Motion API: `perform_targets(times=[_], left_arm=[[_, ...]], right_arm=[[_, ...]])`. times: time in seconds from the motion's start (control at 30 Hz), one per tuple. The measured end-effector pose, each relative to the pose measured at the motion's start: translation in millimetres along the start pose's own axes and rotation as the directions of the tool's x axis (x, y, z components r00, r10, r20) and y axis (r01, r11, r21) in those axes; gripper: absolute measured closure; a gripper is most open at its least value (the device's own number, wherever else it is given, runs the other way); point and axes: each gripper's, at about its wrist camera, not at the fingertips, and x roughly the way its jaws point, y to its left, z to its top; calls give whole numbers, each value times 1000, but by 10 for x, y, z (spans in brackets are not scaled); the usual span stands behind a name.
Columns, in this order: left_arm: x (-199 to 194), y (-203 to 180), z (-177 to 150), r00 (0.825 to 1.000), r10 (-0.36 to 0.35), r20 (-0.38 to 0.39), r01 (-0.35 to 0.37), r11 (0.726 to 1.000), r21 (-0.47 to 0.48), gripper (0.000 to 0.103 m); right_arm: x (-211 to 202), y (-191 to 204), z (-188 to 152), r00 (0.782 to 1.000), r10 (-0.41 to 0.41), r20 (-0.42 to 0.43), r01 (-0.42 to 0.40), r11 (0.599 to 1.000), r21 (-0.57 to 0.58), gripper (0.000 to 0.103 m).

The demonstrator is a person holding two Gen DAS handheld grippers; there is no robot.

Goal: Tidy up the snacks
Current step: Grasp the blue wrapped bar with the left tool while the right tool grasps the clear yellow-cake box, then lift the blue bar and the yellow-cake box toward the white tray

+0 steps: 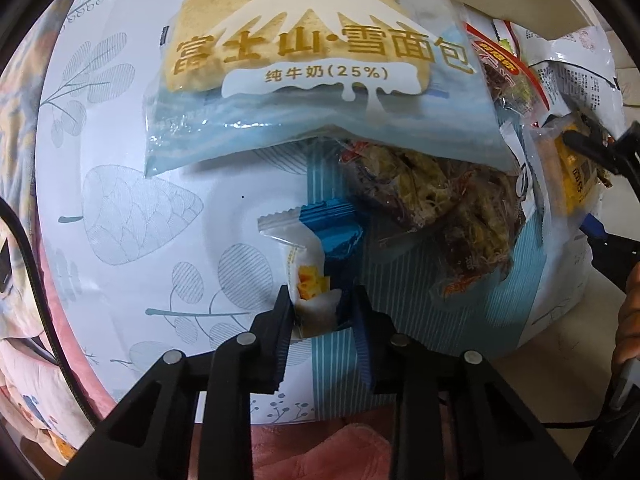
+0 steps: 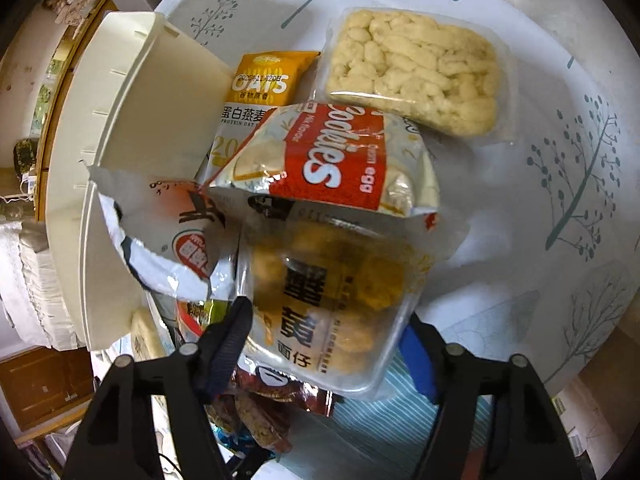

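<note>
Two tongs are at work over a round surface (image 1: 120,152) covered in a pale cloth printed with leaves and trees. On our left, the left tongs (image 1: 322,312) are clamped on a small white sachet (image 1: 308,276) with a yellow picture on it, the black fingers (image 1: 280,320) pressing its lower end from both sides; a blue wrapper (image 1: 340,232) lies just behind it, touching it. Farther from us lies a big bread bag (image 1: 316,68) with gold lettering and a pale blue base, and partly under its near edge sits a clear pack of brown and yellow shredded snack (image 1: 440,208). At the right rim of that view we see the right tongs (image 1: 600,148) reaching into the heap of packets, and a hand (image 1: 628,320) at the frame's edge. In the right wrist view, a cream bin (image 2: 132,128) stands at the left, with an orange oats packet (image 2: 264,80) lying against it. In the middle a red and white cookie bag (image 2: 332,160) rests on top of a clear tray of golden buns (image 2: 332,304), which sits between the fingers of the right tongs (image 2: 328,332); we cannot tell whether the pads actually press it. To the right, well apart from the pile, lies a clear pack of pale puffed pieces (image 2: 416,72).
</note>
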Motion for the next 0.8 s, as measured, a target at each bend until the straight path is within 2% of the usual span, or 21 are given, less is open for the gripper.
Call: perform_targets(times=[0.2,0.27,0.33,0.57,0.8], left_arm=[[-95,182,-138,1000,-6,3,6,1000,-16,80],[-110,248,-203,1000,-5,5,5,1000,-17,80],[-126,319,-268,1000,-7,10,7,1000,-21,80],[-267,532,-529,999,-13,42,14,1000,-18,80],[-462,826,-793,997,-12,77,14,1000,-21,80]], right_arm=[[-115,-121,-157,999,36,3,-36,999,-6,50],[-169,-167,-220,998,57,15,-57,998,4,61],[-213,-256,-277,997,79,21,-79,997,19,64],[-371,-455,-526,995,93,41,-95,994,55,68],[-526,-543,-872,992,110,55,-112,993,33,71]])
